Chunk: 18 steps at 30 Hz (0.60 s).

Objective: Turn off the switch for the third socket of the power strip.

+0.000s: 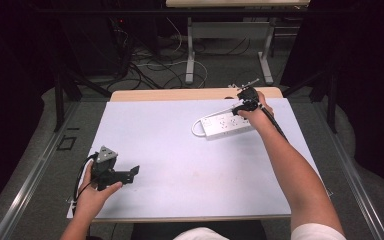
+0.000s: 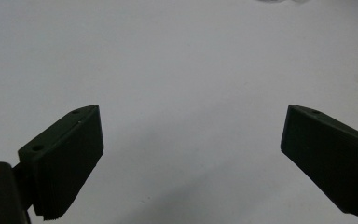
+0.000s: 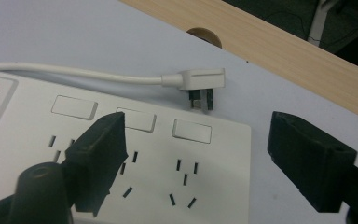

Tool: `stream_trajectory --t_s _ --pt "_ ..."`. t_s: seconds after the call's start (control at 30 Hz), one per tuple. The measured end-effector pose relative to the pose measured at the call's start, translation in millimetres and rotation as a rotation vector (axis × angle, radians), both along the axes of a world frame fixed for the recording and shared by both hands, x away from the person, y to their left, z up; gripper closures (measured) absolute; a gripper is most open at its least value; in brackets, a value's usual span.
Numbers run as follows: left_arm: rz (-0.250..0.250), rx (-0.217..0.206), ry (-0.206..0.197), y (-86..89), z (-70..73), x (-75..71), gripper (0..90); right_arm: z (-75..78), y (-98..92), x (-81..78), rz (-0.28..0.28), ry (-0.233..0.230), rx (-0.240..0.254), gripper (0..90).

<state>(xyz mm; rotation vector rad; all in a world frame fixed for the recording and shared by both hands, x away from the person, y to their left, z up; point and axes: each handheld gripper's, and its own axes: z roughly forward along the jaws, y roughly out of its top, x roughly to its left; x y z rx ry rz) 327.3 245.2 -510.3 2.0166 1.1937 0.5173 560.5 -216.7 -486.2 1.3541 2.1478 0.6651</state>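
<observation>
From above, we see a white power strip (image 1: pixel 226 124) near the tabletop's (image 1: pixel 180 175) far right edge, our right gripper (image 1: pixel 248 100) over its right end, our left gripper (image 1: pixel 130 173) near the front left corner. In the left gripper view, the jaws stand spread over bare surface. In the right gripper view, the jaws stand spread, one over the strip's sockets, pinching nothing; its plug (image 3: pixel 200 81) lies just behind.

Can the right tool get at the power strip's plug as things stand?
Probably yes: the right tool hangs open over the power strip, and the plug lies uncovered just beyond it.
</observation>
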Motion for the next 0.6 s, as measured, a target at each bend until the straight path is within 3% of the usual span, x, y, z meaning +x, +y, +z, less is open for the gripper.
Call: stream_trajectory --t_s 0.1,0.37,0.4,0.6 --pt "0.013 -0.021 -0.006 -1.4 -0.9 -0.1 5.6 4.3 -0.9 -3.0 0.003 0.006 -0.004 15.3" --pt "0.009 -0.019 -0.001 -0.6 0.2 0.1 4.5 12.3 -1.0 -11.4 0.025 0.01 -0.021 10.2" --pt "0.01 -0.018 -0.001 -0.6 0.3 0.0 4.0 14.4 0.3 -13.6 0.025 0.016 0.002 10.1" --pt "0.013 -0.02 -0.013 -1.0 -0.3 0.0 2.2 19.6 2.5 -20.7 0.044 0.015 -0.002 4.6"
